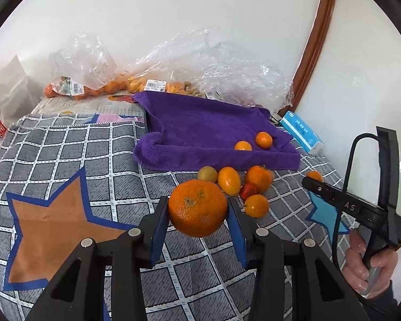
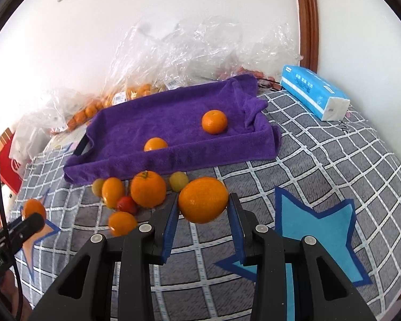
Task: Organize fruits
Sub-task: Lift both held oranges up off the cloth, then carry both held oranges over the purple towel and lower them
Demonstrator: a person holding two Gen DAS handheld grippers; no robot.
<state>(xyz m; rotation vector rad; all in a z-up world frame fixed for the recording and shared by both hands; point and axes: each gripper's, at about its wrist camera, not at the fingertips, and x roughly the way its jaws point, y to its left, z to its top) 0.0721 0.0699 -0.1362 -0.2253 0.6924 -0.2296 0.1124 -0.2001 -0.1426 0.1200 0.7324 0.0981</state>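
My left gripper (image 1: 198,208) is shut on a large orange (image 1: 197,207), held above the checked cloth. My right gripper (image 2: 203,200) is shut on another orange (image 2: 203,199). A purple towel-lined tray (image 2: 173,157) lies ahead with two small oranges in it (image 2: 214,121) (image 2: 155,144); the tray also shows in the left wrist view (image 1: 214,157). A cluster of small fruits sits in front of the tray: an orange (image 2: 148,188), a yellow-orange one (image 2: 112,191), a red one (image 2: 127,204), a yellowish one (image 2: 178,180). The right gripper's body shows in the left wrist view (image 1: 361,208).
Clear plastic bags (image 1: 173,64) with more oranges lie along the wall behind the tray. A blue tissue pack (image 2: 315,93) lies at the right. A white and red bag (image 1: 5,107) stands at the left. The cloth (image 1: 66,160) has star patches.
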